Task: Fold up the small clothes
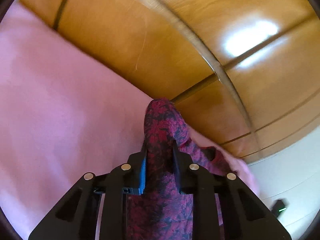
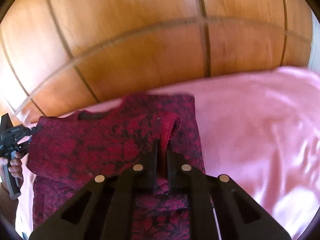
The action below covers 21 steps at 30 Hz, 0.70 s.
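Red-and-dark patterned garment (image 2: 96,146) lies on a pink cloth (image 2: 260,130) spread over the surface, with wooden panelling (image 2: 140,50) right behind it. Right gripper (image 2: 161,152) has its jaws pressed nearly together, pinching a raised fold of the garment's red fabric, which stands up in a ridge between the fingers. Left gripper (image 1: 159,150) is clamped on a bunched strip of the same garment (image 1: 160,124); the fabric runs up between its black fingers and sticks out past the tips, with the blue pad (image 1: 142,172) on the left finger against it. In the right wrist view the left gripper (image 2: 33,130) shows at the far left edge, at the garment's corner, with a hand (image 2: 14,166) wrapped around its handle. The neckline edge of the garment faces the panelling. Lower part of the garment is folded under the right gripper body. A small dark device with a green light (image 1: 279,207) sits on the pale floor at right in the left wrist view. Both views are motion-blurred.
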{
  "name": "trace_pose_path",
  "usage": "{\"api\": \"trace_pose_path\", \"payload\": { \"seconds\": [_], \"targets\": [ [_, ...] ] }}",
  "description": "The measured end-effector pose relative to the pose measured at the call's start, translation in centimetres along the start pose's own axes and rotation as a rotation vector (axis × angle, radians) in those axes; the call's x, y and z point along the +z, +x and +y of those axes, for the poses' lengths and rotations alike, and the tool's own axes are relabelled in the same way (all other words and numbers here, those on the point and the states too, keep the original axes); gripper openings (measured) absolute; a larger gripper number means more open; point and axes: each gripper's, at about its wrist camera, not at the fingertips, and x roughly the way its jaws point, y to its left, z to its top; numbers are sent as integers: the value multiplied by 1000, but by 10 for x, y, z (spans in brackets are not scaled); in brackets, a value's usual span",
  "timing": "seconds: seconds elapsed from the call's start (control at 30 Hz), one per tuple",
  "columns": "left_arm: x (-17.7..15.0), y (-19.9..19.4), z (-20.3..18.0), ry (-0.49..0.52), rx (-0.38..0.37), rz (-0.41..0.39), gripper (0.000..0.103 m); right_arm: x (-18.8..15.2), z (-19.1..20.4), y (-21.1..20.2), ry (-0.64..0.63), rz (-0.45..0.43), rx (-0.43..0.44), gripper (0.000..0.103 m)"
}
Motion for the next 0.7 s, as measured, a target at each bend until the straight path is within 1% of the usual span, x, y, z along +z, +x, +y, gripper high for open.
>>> {"api": "trace_pose_path", "payload": {
  "seconds": [0.03,0.07,0.1,0.13,0.17,0.2,0.23,0.3,0.33,0.37,0.4,0.43,0.47,0.5,0.53,0.6,0.63,0.7],
  "targets": [
    [-7,1,-5,53,66,-8,21,0,4,-5,-30,-16,-15,6],
    [-11,4,-8,89,124,-11,21,-1,9,-6,-75,-18,-54,6],
    [-17,14,-7,116,201,8,21,-4,13,0,-117,-4,-103,5],
    [-21,26,-4,124,243,34,21,-6,14,8,-132,15,-123,5],
    [-22,31,-2,130,258,34,25,-12,13,20,-139,49,-145,6],
    [-23,33,-2,132,292,19,38,-15,12,30,-141,70,-156,7],
    [-22,32,-4,124,335,8,49,-19,10,35,-142,70,-165,7],
    [-20,24,-10,116,352,-16,51,-16,6,33,-108,68,-150,11],
    [-22,13,-16,128,374,-50,51,-13,5,32,-89,68,-138,12],
    [-24,6,-20,147,391,-77,51,-11,2,29,-69,67,-134,17],
    [-29,-6,-31,193,406,-123,51,-10,-2,23,-60,65,-140,25],
    [-33,-14,-39,230,396,-152,51,-9,-3,17,-53,55,-146,29],
    [-44,-25,-51,282,368,-179,51,-7,-2,5,-48,22,-146,33],
    [-52,-29,-58,318,352,-183,51,-7,0,-6,-45,-4,-142,35],
    [-63,-32,-67,367,331,-181,51,-7,2,-13,-41,-26,-136,36],
    [-82,-30,-77,441,314,-157,51,-7,13,-30,-36,-71,-95,50],
    [-90,-21,-82,475,322,-126,51,-9,23,-34,-51,-76,-59,52],
    [-97,0,-76,473,363,-56,51,-14,40,-31,-98,-52,-20,58]
  ]
}}
